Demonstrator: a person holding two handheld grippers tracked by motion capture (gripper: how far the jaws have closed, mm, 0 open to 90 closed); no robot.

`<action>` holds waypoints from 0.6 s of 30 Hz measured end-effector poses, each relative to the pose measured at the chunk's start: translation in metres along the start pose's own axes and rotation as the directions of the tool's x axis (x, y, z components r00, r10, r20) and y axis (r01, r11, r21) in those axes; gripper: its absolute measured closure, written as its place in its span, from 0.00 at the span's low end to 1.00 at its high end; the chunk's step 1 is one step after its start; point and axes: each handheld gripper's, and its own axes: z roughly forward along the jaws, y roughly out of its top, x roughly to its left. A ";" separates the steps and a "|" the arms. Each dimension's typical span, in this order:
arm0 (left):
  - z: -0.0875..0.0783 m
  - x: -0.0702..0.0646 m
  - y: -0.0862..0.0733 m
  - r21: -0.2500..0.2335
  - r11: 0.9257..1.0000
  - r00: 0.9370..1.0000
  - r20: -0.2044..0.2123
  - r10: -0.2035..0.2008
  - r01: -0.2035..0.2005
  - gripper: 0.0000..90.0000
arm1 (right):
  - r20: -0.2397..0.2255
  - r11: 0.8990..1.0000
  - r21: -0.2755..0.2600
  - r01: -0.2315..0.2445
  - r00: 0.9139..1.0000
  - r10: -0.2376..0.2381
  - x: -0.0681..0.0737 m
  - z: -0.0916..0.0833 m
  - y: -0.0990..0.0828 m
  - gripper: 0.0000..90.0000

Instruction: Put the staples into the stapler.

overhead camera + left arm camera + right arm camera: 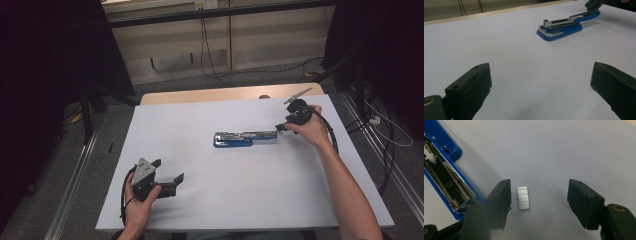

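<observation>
A blue stapler [245, 138] lies swung open flat on the white table [225, 200]; in the right gripper view its empty metal magazine [444, 180] shows at the left. A short silver strip of staples [522, 198] lies on the table just right of the stapler's end. My right gripper [539, 190] hangs over the strip with its jaws apart on either side of it; the strip lies close beside the left pad, not pressed. In the high view the right gripper [287, 125] is at the stapler's right end. My left gripper [169, 170] rests open and empty near the front left, facing the stapler [564, 26].
The table's wooden back edge [200, 95] shows beyond the white sheet. Behind it stand pale wooden cabinets [260, 40] with cables [207, 55] trailing down to the floor. Dark stands and rails flank both sides of the table.
</observation>
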 end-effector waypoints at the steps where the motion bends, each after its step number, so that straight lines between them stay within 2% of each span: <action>1: 0.000 0.000 0.000 0.003 1.000 1.000 0.002 0.004 -0.004 0.04 | -0.006 1.000 0.001 -0.005 1.000 0.005 0.001 0.000 0.000 0.41; 7: 0.002 -0.001 0.001 0.004 1.000 1.000 0.006 0.009 -0.009 0.04 | -0.021 0.999 0.044 0.030 0.999 -0.029 0.002 0.000 0.001 0.50; 11: 0.003 0.000 0.001 0.009 1.000 1.000 0.005 0.007 -0.007 0.04 | -0.030 0.993 0.104 0.062 0.998 -0.059 0.004 0.003 0.001 0.54; 14: 0.002 0.000 0.001 0.004 1.000 1.000 0.005 0.008 -0.008 0.04 | -0.038 0.993 0.103 0.059 0.998 -0.056 0.004 0.004 0.001 0.60; 18: 0.002 -0.001 0.001 0.003 1.000 1.000 0.009 0.012 -0.012 0.04 | -0.043 0.992 0.111 0.061 0.997 -0.057 0.004 0.007 0.002 0.61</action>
